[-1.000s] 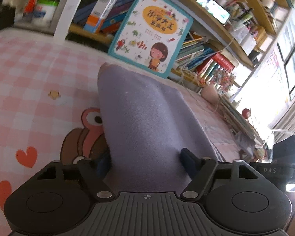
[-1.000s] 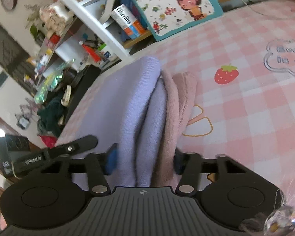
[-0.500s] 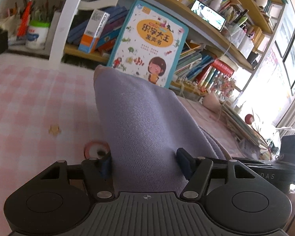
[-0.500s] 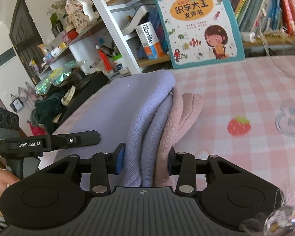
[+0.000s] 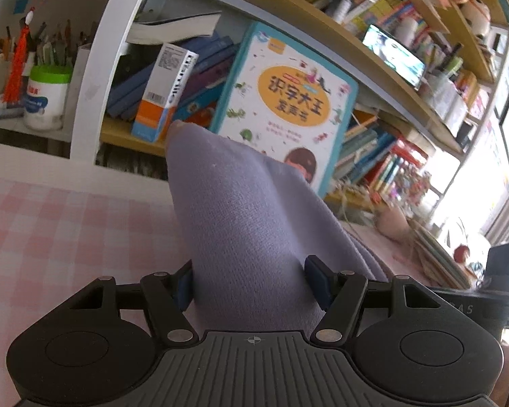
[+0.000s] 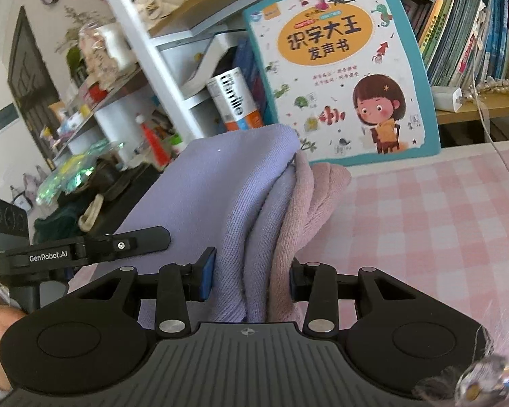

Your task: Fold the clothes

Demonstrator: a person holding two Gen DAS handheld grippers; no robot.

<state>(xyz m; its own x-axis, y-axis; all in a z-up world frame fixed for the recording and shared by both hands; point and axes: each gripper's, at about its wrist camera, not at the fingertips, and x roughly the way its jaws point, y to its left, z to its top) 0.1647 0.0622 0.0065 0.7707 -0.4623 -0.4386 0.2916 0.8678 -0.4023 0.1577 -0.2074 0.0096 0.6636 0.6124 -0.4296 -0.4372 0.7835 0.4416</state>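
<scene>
Looks like mid-fold to me: left gripper and right gripper each pinch bunched edges of the soft lilac-and-pink knit garment, held up right between their fingers above the pink checked cloth, so next it probably needs laying down evenly.

This was a home, likely a child's bedroom. Ahead of the claw stood a crowded wooden bookshelf, with a teal-edged children's picture book leaning against it, and a pink-and-white checked bedsheet spread below the claw.
</scene>
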